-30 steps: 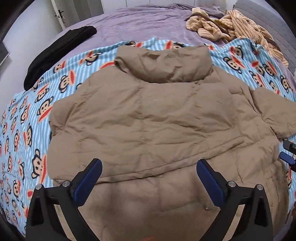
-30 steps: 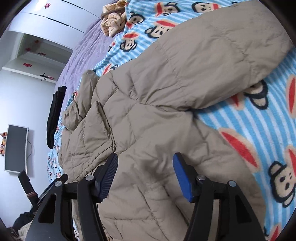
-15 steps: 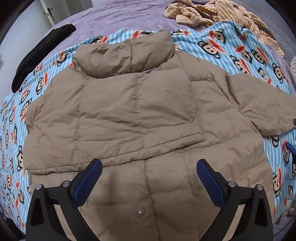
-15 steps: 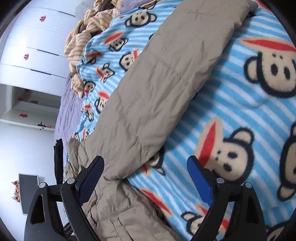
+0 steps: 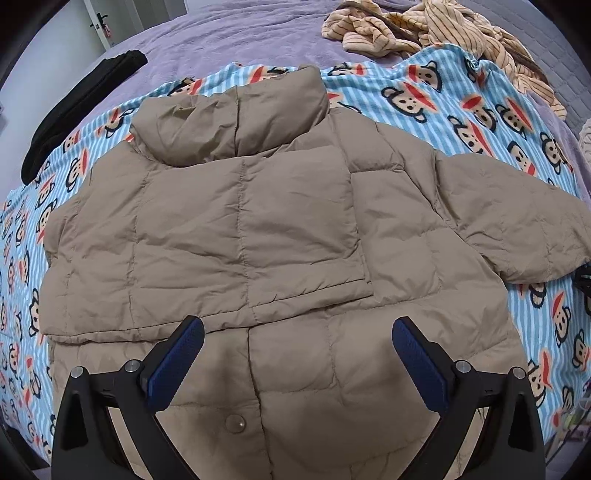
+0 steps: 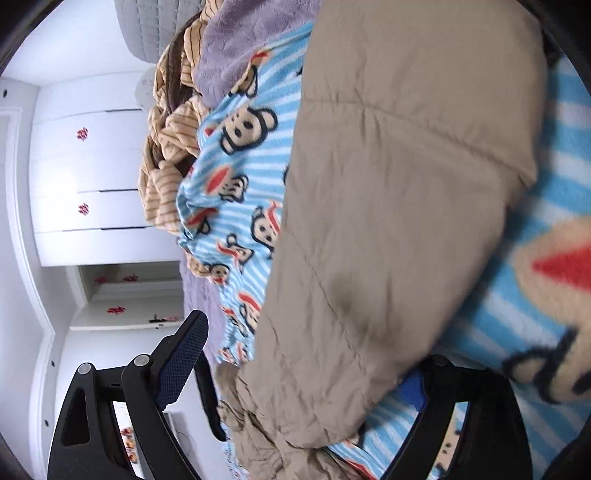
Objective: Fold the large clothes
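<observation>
A tan puffer jacket [image 5: 258, 236] lies flat on a blue striped monkey-print blanket [image 5: 480, 110], collar away from me. Its left side is folded over the body. Its right sleeve [image 5: 517, 229] sticks out to the right. My left gripper [image 5: 297, 354] is open and empty above the jacket's hem, near a snap button [image 5: 235, 423]. My right gripper [image 6: 299, 365] is open, tilted on its side, with the right sleeve [image 6: 388, 221] between its fingers. One blue pad [image 6: 412, 387] is partly hidden under the sleeve.
The blanket lies on a purple bed cover [image 5: 229, 40]. A black garment [image 5: 81, 110] lies at the far left. A crumpled tan striped garment [image 5: 443, 29] lies at the far right. White cupboards [image 6: 85, 184] show in the right wrist view.
My left gripper has drawn back and shifted right, so the whole jacket shows. My right gripper has rolled on its side and moved along the sleeve, which now sits between its open fingers.
</observation>
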Tool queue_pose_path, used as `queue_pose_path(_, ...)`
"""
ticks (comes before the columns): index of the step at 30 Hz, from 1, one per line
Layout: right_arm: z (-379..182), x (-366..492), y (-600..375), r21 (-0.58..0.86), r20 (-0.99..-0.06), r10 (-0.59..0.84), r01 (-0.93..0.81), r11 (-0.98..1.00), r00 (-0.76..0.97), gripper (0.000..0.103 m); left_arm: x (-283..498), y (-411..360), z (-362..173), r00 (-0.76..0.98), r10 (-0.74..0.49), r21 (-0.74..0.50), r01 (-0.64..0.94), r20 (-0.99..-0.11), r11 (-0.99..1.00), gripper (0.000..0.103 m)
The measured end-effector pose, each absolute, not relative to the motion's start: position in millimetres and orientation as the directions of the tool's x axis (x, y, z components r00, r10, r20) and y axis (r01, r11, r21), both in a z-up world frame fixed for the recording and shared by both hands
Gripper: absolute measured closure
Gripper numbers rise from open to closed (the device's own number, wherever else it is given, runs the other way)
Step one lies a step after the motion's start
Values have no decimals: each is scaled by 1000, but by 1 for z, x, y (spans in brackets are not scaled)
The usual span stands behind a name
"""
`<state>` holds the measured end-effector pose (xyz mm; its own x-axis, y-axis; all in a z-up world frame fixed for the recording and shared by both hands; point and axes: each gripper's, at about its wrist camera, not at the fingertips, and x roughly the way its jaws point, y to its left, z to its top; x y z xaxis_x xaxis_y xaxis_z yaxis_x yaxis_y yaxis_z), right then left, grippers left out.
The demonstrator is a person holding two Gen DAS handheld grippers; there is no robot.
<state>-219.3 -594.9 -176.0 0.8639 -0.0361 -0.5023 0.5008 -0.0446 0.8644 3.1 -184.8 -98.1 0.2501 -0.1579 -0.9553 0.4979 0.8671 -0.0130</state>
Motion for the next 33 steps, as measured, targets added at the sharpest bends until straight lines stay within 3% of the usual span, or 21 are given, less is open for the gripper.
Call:
queue_pose_path(5,-182,-213,-607,893,-433,-55,419,-165,900,12,14,-164,-88,283,-164,-27,435,-945,900,1)
queue_pose_path(6,-184,-212,-607,894,-426,-52,411,-179,903,20,17,-160,-87,285,-164,-29,425,-944,905,1)
queue_pose_path(7,-185,-208,-607,891,-427,-43,412,-190,903,44,20,-154,-87,287,-163,-30,417,-944,908,1)
queue_pose_path(9,-186,-202,-604,886,-434,-25,422,-190,900,80,25,-144,-87,293,-163,-31,408,-942,912,1)
queue_pose_path(10,-184,-197,-601,895,-419,-25,408,-181,908,87,27,-138,-88,297,-162,-30,404,-941,914,1)
queue_pose_path(15,-146,-158,-579,922,-385,18,385,-29,923,89,42,-105,-89,324,-165,-37,367,-932,930,1)
queue_pose_path(22,-66,-51,-483,871,-420,185,338,356,888,89,64,-53,-88,346,-162,-52,306,-924,951,1)
queue_pose_path(28,-42,45,-319,586,-646,260,248,771,718,89,82,-8,-84,386,-145,-42,263,-911,964,1)
queue_pose_path(33,-98,79,-240,522,-746,300,243,818,594,89,94,21,-90,383,-142,-60,217,-913,974,1)
